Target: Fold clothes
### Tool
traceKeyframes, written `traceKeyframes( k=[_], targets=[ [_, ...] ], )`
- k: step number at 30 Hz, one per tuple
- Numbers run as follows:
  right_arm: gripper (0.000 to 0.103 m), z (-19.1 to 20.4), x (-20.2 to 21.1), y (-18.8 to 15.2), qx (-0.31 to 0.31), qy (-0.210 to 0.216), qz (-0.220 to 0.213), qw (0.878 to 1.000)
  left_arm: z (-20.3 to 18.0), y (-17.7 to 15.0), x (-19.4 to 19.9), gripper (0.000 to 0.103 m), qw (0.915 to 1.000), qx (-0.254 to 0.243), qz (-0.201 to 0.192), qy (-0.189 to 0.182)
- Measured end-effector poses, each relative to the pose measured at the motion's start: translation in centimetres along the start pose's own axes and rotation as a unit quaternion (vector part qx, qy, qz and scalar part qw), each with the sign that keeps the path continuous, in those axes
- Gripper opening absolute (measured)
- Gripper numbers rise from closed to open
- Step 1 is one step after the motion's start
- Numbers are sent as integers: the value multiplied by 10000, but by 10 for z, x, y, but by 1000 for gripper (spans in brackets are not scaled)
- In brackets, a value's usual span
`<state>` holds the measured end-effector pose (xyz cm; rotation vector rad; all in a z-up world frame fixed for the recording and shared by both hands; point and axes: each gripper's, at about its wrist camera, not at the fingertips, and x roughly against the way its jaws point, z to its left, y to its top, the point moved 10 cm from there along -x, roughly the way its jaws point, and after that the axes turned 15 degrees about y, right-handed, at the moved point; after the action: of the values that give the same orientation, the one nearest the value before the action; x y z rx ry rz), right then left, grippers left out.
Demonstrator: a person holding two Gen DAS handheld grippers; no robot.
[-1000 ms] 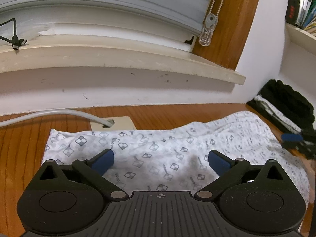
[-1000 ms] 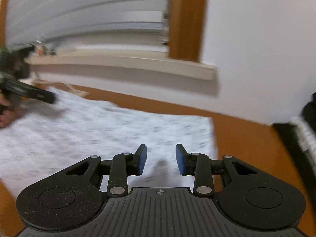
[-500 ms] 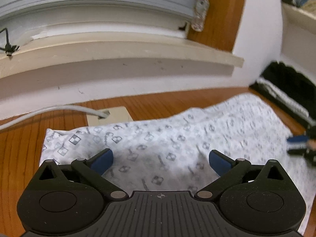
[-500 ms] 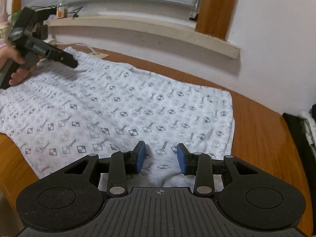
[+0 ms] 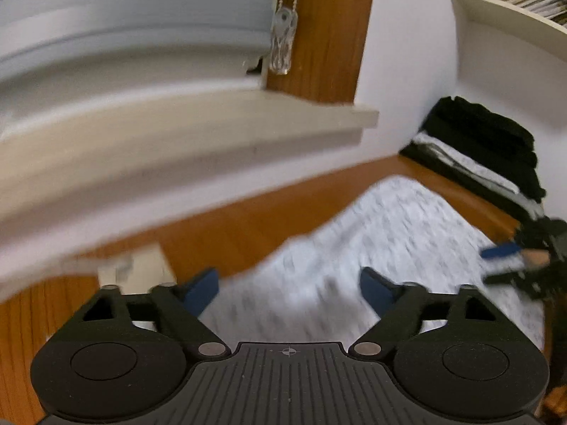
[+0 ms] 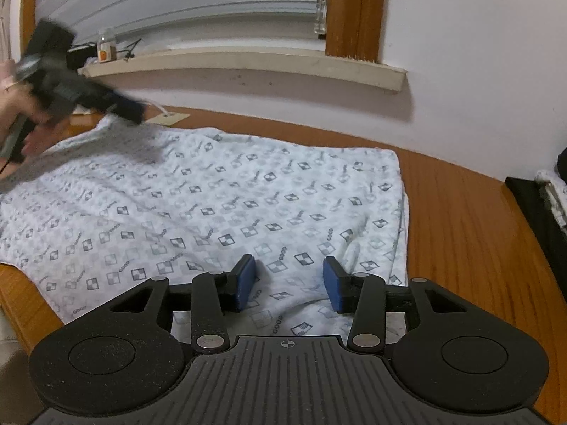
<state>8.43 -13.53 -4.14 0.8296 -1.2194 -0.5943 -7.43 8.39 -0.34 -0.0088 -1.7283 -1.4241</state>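
One garment (image 6: 226, 205) — white thin cloth with a small checked-diamond print — lies spread flat on the wooden table (image 6: 457, 219), its right edge near a dark pile of clothes (image 5: 489, 148) by the wall. Looks light, limp, no stiffness; it should drape and slide easily on the smooth wood, so a pinch at an edge or corner is likely better than mid-panel, where only one layer may bunch up.

Right gripper (image 6: 288, 279) hovers low over the near right part of the cloth, jaws opening, cloth showing between the blue pads but not pinched. Left gripper (image 5: 288, 288) sits over the far left corner, view blurred, jaws closing from wide, nothing pressed between them that I can see. Best holds, I'd judge — the two right-hand corners or the near hem.
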Motion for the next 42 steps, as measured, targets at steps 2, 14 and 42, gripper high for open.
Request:
traceKeyframes(
  k=[2,14,42],
  targets=[
    [44,0,0,-1,6,-4,-93,10000,-6,13,-18,69,9997,-113,99,-191],
    [44,2,2,-3,117,18,-218,9997,-24,22,-66,1,9933,-1135,198,-89],
    [44,4,5,-1,213,-117,-266,9994,111,-43,7,12,9946,-227,167,994]
  ],
)
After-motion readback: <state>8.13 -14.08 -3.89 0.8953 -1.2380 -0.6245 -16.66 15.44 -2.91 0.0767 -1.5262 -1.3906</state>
